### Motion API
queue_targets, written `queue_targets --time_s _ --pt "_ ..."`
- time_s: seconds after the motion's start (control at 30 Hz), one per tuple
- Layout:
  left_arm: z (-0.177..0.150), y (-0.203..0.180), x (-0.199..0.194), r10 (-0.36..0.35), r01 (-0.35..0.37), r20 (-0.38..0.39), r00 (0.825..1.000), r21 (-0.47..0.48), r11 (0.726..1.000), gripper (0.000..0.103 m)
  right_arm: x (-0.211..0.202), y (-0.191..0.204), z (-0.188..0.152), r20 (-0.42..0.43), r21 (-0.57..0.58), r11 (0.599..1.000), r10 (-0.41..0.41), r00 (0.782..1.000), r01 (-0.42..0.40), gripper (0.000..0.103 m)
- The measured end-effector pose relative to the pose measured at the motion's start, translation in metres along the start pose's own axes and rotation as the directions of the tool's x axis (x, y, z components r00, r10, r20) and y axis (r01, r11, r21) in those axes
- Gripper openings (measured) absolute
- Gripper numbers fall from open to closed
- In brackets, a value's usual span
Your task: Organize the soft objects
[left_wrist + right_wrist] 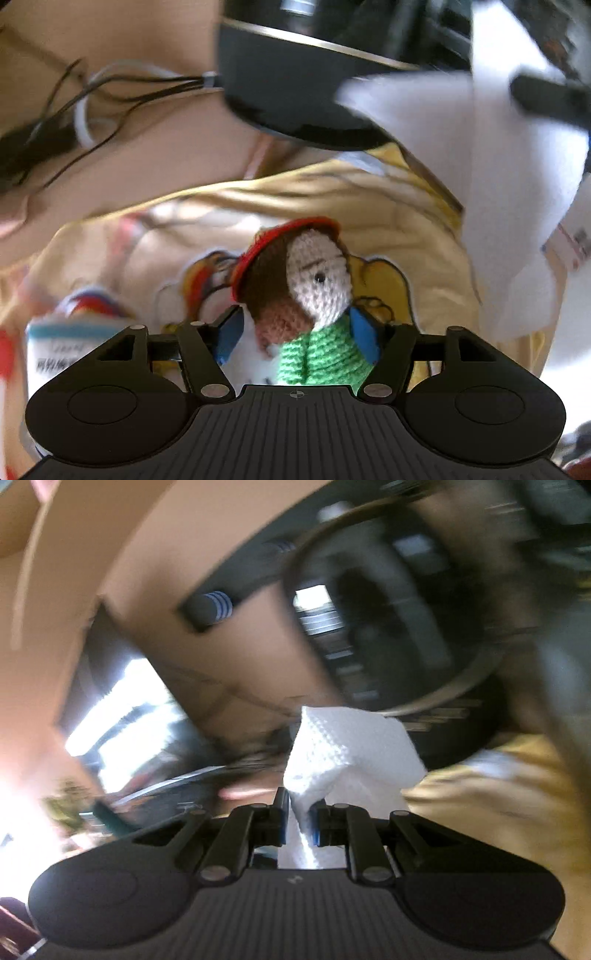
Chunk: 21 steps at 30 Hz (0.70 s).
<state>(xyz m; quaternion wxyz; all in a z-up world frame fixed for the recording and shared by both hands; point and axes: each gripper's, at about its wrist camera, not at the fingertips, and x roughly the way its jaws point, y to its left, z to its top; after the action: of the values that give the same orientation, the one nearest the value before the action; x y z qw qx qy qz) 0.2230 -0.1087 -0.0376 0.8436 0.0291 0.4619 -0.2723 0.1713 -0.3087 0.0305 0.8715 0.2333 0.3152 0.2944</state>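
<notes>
- Left claw [295,328]: blue pads closed on a crocheted doll [306,291] at its green collar, held above a yellow printed cloth [388,195].
- Right claw [300,821]: pinched on a white paper towel [347,749], lifted, toward 12 o'clock.
- Progress: both soft items in transit; destination not visible, stage undetermined.

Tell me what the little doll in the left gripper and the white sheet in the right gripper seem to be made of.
The doll looks like crocheted yarn: rows of small looped stitches show on its cream face, brown hair and green ribbed body, with a matte, fuzzy finish. The white sheet is probably paper towel or tissue: a fine dimpled embossing covers it and it crumples softly where the right gripper pinches it.
</notes>
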Motion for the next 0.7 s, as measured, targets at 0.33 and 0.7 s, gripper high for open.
queue_targets --time_s 0.33,0.7 --pt "-0.003 0.008 -0.005 0.006 -0.006 0.031 0.999 0.004 1.000 0.076 0.079 -0.004 -0.034 -0.220 -0.195 0.959 -0.248 0.943 0.207 0.015" --pt "-0.029 0.059 -0.108 0.101 -0.110 0.214 0.972 0.035 0.993 0.093 0.032 -0.059 -0.049 -0.180 -0.200 0.836 -0.544 0.819 0.511 0.016"
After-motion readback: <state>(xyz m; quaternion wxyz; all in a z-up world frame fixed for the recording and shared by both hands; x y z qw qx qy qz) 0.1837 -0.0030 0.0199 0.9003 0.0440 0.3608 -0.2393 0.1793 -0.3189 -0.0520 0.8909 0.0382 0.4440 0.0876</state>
